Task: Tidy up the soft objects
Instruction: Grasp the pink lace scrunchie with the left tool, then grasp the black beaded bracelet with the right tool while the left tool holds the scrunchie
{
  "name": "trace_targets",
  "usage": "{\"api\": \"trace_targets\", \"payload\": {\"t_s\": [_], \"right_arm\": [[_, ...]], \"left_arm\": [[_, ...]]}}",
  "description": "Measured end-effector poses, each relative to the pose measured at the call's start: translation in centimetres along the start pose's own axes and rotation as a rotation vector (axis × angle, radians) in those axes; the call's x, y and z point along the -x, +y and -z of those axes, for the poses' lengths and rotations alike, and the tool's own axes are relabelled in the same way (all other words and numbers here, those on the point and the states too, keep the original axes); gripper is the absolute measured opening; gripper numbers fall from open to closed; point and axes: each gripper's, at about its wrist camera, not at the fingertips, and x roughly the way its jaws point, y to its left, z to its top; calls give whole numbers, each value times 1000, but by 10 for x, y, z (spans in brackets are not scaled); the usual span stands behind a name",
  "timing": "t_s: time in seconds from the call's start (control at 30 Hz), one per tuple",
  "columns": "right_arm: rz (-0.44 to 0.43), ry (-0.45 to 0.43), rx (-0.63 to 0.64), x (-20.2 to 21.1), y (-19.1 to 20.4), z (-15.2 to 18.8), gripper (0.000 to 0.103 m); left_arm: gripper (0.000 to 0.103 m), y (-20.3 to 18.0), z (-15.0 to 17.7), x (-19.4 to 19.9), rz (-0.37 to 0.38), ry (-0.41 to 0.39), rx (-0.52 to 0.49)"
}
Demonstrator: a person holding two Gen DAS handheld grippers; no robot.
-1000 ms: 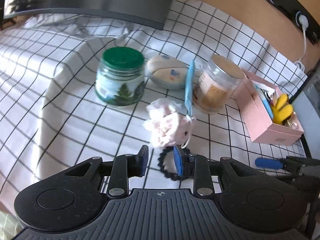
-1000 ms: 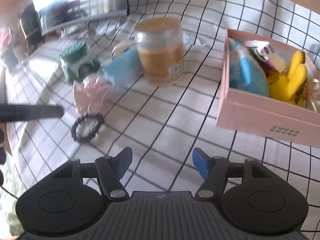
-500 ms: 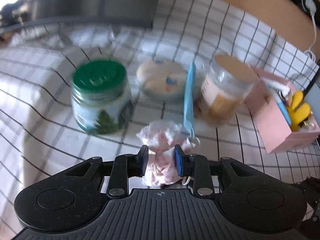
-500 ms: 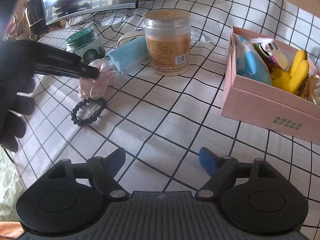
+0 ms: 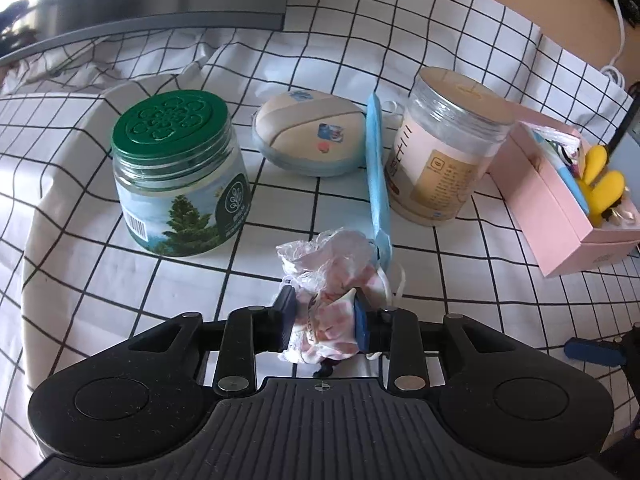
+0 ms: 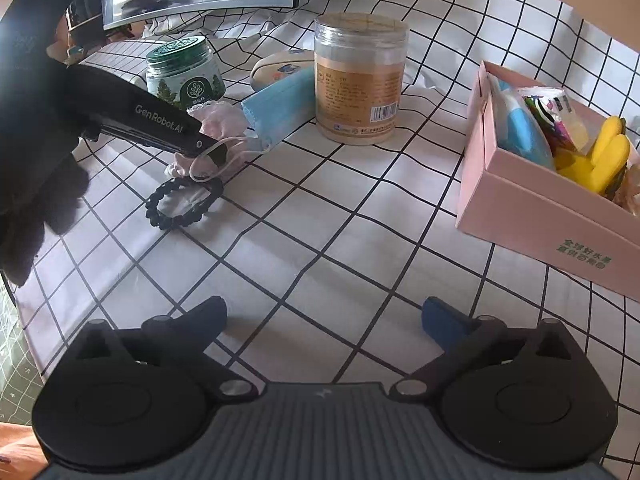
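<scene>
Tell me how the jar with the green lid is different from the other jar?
The green-lid jar is short and squat; the tan-lid jar stands taller. The green-lid jar has a patterned dark green lid and a pine-tree label, while the tan-lid jar has a plain flat lid and a beige label with small print. A blue face mask leans on the tan-lid jar; nothing leans on the green-lid jar. Both are clear, upright and closed.

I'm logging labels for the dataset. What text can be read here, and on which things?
"GenRobot.AI": side of the left gripper.
Green Chinese print on the pink box: too small to read.
Labels and barcodes on the green-lidded jar and the tan-lidded jar: too small to read.
</scene>
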Motion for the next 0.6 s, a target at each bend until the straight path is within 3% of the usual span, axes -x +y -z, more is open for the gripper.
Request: {"api": "trace_targets", "payload": {"t_s": [0.03,0.13,0.3,0.43,0.6], "right_arm": [[5,3,-5,1,0,1,103],[0,6,2,3,0,3,103],[-21,8,27,3,-3,3,103],[-46,10,-13,3,-4,-6,98],[-150,-25,-60,8,2,-30,95]], "left_arm": [[19,4,0,1,2,-3,33],[13,26,5,10,38,-9,204],[10,43,23,39,-9,-119,287],[10,60,37,61,-31,-162,364],[10,77,53,74,-31,-164,447]]}}
